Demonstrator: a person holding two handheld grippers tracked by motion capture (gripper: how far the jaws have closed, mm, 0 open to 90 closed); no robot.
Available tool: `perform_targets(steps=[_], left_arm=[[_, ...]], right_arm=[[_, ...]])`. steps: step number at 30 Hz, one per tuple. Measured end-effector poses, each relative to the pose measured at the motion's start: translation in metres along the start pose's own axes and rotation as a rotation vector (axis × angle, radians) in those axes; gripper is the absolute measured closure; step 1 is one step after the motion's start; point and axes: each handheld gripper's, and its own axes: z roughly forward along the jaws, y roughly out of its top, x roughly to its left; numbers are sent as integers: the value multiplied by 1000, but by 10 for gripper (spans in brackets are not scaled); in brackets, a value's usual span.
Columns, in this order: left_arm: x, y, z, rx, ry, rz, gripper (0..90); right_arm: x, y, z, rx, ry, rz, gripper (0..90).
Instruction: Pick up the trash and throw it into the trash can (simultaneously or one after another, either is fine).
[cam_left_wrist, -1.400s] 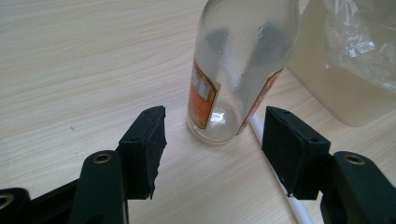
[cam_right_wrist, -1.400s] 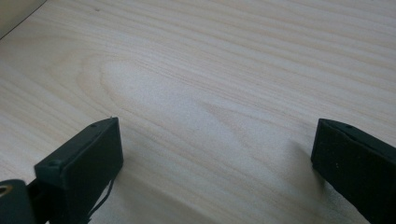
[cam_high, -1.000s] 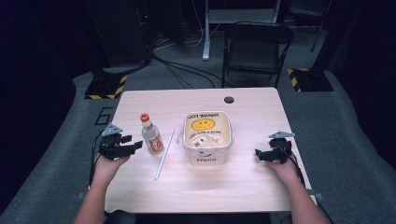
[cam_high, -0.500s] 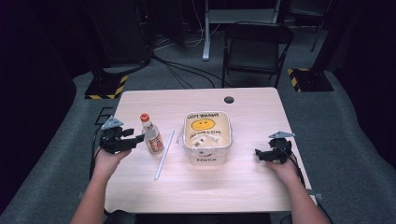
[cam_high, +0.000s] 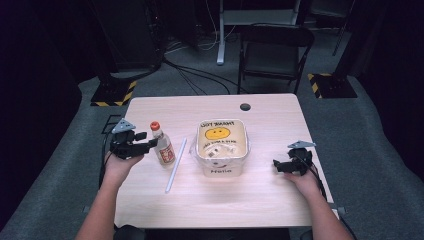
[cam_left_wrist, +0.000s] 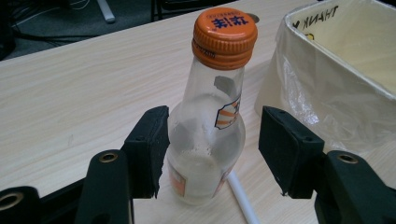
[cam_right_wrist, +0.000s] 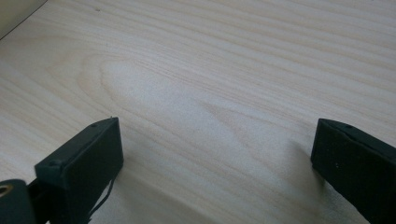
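Observation:
A small clear glass bottle with an orange cap stands upright on the left half of the table. My left gripper reaches in from the bottle's left, and its jaws stand either side of the bottle's lower body. One pad lies against the glass or nearly so, and a clear gap shows at the other pad, so my left gripper is open. My right gripper rests low at the right of the table, open, with bare wood between the jaws of the right gripper.
A white bin lined with a smiley-face plastic bag stands mid-table, and the bin is close on the bottle's right. A thin white tube lies between bottle and bin, the tube passing just behind the bottle's base. A folding chair stands beyond the table.
My left gripper has moved right and a little up, bringing its jaws around the bottle. The bottle, the bin and my right gripper have stayed put.

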Motion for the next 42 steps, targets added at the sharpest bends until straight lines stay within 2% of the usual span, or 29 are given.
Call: perform_targets(steps=[5,17,24,35,42], left_arm=[[0,3,1,-14,13,-1,420],[1,10,4,-30,3,-8,439],[2,13,7,-38,-7,-14,485],[-1,19,14,-36,-17,14,528],[-2,21,20,-38,-4,21,542]], right_arm=[[0,0,0,0,0,0,14],[0,0,0,1,3,-7,15],[0,0,0,0,6,-6,17],[0,0,0,-1,6,-8,18],[0,0,0,-2,7,-12,19]])
